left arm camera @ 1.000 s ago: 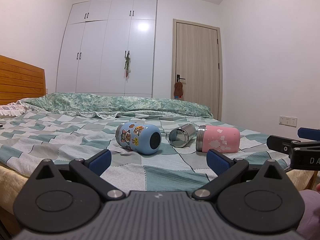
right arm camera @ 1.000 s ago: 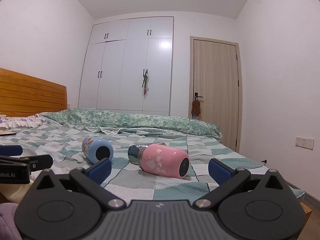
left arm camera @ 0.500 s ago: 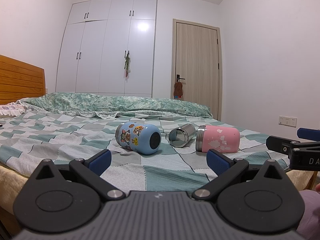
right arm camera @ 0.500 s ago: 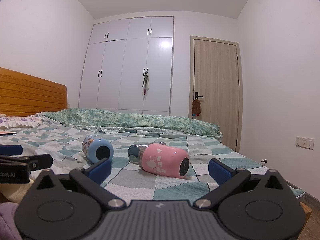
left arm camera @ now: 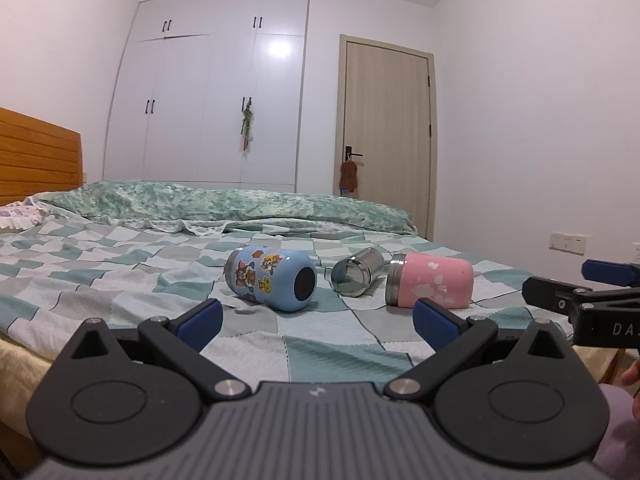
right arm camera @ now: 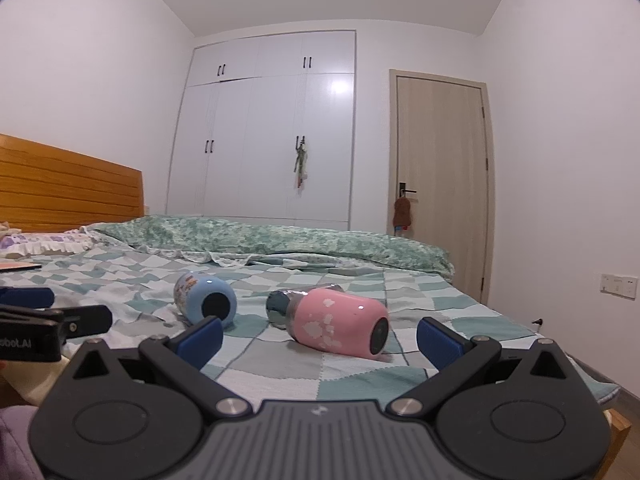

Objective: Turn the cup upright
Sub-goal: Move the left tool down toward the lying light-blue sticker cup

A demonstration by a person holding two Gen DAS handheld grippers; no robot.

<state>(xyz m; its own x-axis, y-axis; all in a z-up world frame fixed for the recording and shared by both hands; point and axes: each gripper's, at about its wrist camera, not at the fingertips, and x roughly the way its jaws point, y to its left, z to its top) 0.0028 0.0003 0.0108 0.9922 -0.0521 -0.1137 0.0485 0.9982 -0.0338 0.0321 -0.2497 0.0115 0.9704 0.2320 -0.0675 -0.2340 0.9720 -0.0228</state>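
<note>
Three cups lie on their sides on the checked bedspread (left arm camera: 320,352). A blue cup with cartoon stickers (left arm camera: 271,278) lies at left, its base toward me. A small steel cup (left arm camera: 355,271) lies in the middle, open mouth toward me. A pink cup (left arm camera: 429,280) lies at right. My left gripper (left arm camera: 317,318) is open and empty, short of the blue cup. My right gripper (right arm camera: 319,338) is open and empty, short of the pink cup (right arm camera: 337,327). The blue cup (right arm camera: 205,299) and part of the steel cup (right arm camera: 280,305) show in the right wrist view.
A folded green quilt (left arm camera: 224,206) lies across the far side of the bed. A wooden headboard (right arm camera: 68,190) is at left. White wardrobes (left arm camera: 208,92) and a door (left arm camera: 386,136) stand behind. The right gripper's fingers (left arm camera: 560,298) show at the left view's right edge.
Both grippers have barely shifted. The cups have not moved.
</note>
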